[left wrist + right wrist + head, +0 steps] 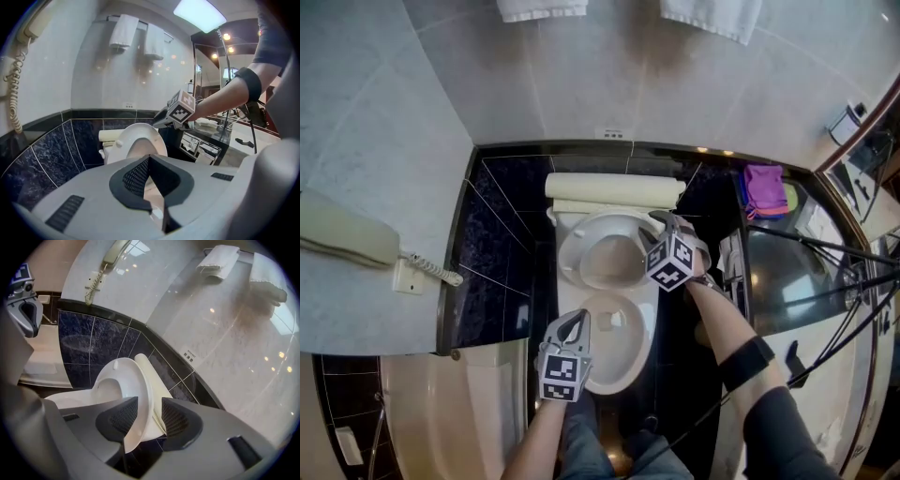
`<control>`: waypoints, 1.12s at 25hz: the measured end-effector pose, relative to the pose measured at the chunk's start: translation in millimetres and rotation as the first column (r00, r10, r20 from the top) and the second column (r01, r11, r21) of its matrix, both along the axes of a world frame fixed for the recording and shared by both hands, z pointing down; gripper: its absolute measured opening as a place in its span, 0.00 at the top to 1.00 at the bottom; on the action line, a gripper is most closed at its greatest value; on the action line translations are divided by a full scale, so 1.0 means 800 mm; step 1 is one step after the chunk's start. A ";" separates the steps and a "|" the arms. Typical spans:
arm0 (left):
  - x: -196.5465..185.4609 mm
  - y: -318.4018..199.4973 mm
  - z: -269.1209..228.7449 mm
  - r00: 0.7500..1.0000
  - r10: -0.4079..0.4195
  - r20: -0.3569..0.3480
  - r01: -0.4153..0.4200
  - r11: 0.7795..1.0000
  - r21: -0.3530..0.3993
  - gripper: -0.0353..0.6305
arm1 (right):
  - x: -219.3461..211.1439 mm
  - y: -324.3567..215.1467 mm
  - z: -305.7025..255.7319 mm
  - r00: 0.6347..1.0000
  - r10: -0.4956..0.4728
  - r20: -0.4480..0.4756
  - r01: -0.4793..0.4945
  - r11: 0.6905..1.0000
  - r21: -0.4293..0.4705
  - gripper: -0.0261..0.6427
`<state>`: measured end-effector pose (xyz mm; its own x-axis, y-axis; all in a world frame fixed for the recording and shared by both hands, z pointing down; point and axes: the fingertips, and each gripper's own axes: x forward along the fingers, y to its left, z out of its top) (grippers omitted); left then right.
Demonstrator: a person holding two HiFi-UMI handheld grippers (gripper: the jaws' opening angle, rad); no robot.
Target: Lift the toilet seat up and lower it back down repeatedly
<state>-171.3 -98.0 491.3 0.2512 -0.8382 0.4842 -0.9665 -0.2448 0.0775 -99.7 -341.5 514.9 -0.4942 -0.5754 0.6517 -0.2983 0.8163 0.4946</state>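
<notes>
On your far left sat the wall phone [347, 239], well apart from the work. Next came your left gripper [575, 323], over the front of the bowl [623, 361], jaws together and holding nothing. Behind it the toilet seat [568, 253] stood raised, nearly upright, leaning back toward the cream lid [614, 187]. On the right, your right gripper [150, 418] had its jaws apart around the seat's right-hand rim. The rim passed between the pads, and a gap showed on the lid side, so nothing was clamped.

The risk, as I judged it, lay in that loose hold. With no squeeze on the rim, a forward nudge could have tipped the seat past its balance and dropped it hard onto the bowl, right where your left gripper hung. Closing too deep might also have caught the lid along with the seat.

The seat looked like a white, glossy oval ring, thin at the edge, with a small bumper on its underside. It was probably smooth enough to slip through the pads.
</notes>
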 end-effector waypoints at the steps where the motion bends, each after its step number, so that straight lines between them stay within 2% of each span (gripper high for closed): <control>1: -0.002 -0.005 0.002 1.000 0.002 0.001 -0.002 1.000 0.002 0.95 | -0.003 -0.006 0.006 1.000 -0.001 -0.001 0.001 1.000 -0.001 0.69; 4: -0.007 -0.014 0.012 1.000 0.002 -0.002 -0.002 1.000 0.000 0.95 | -0.017 -0.017 0.019 1.000 -0.019 -0.011 0.019 1.000 0.004 0.69; 9: -0.018 -0.012 0.031 1.000 -0.007 -0.006 0.007 1.000 -0.021 0.95 | -0.030 -0.023 0.039 0.995 -0.074 -0.063 0.074 0.997 0.002 0.79; 18: -0.022 0.001 0.060 1.000 -0.017 -0.014 0.016 0.998 -0.067 0.95 | -0.029 -0.018 0.036 0.996 -0.063 -0.069 0.064 0.998 0.009 0.80; 28: -0.002 -0.001 0.069 0.999 -0.021 -0.033 0.018 0.996 -0.086 0.95 | -0.020 0.027 0.024 0.992 -0.097 -0.080 0.100 0.994 0.039 0.81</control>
